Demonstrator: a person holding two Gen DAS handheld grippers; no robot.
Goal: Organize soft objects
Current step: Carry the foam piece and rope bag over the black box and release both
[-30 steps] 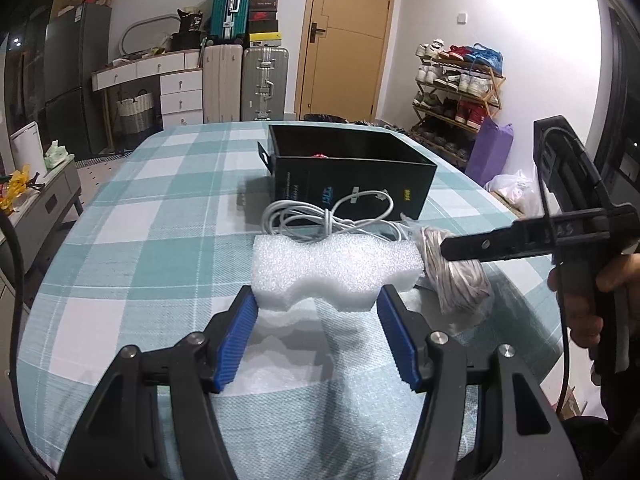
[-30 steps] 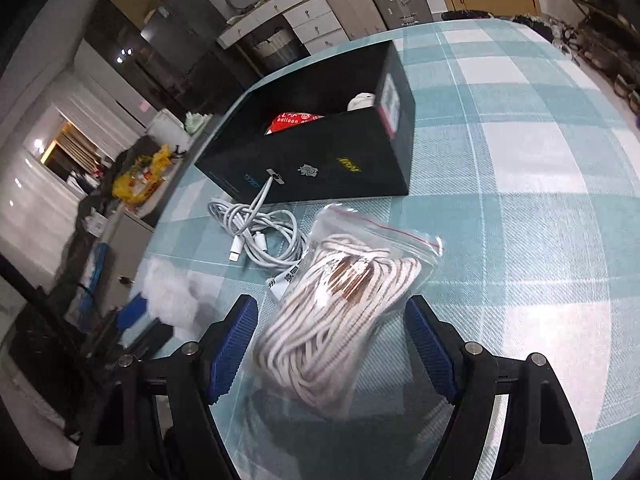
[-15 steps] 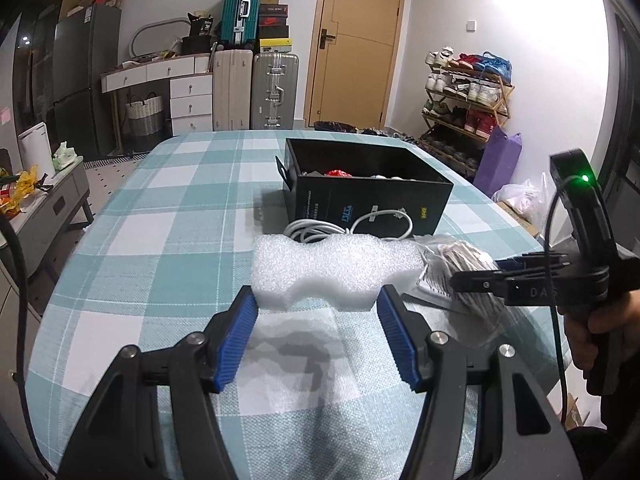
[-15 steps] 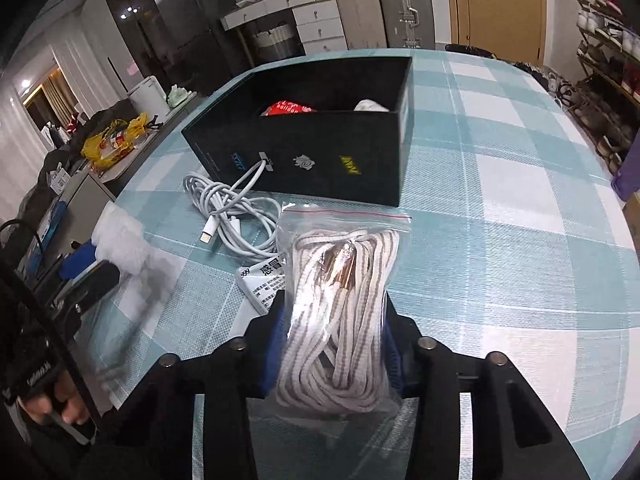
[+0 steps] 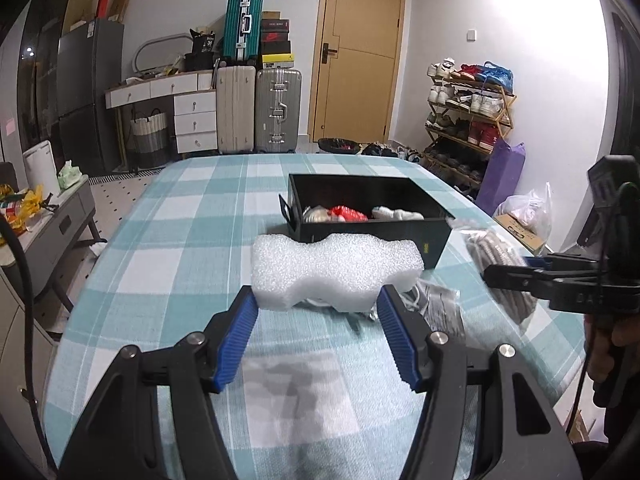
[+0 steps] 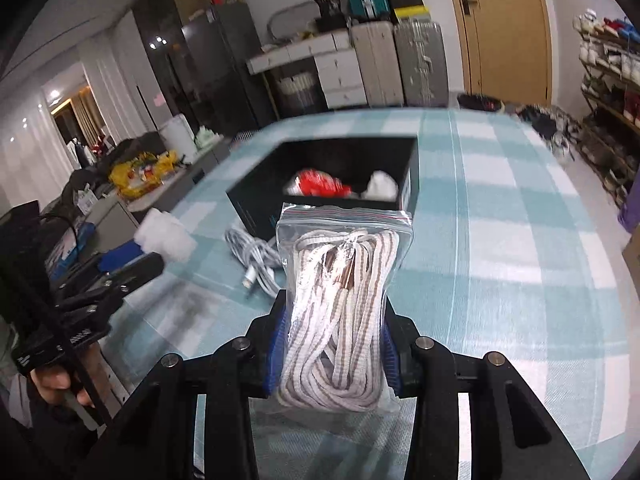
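My left gripper (image 5: 318, 308) is shut on a white foam block (image 5: 336, 270), held off the checked table (image 5: 160, 248) just short of the black box (image 5: 368, 216). My right gripper (image 6: 334, 320) is shut on a clear zip bag of striped white cord (image 6: 340, 300), lifted above the table. The same bag (image 5: 500, 264) shows at the right of the left wrist view, clamped in the right gripper. The black box (image 6: 332, 176) is open on top and holds a red item (image 6: 320, 184) and a white one (image 6: 382, 186).
A coiled white cable (image 6: 256, 258) lies on the table in front of the box, with a small packet (image 5: 440, 304) beside it. Suitcases (image 5: 276, 108), drawers and a shoe rack (image 5: 468, 108) stand beyond the table. A grey cabinet (image 5: 52, 220) sits off its left edge.
The right gripper closed on the bag of cord and lifted it off the table. The left gripper rose with the foam block, so the inside of the box came into view.
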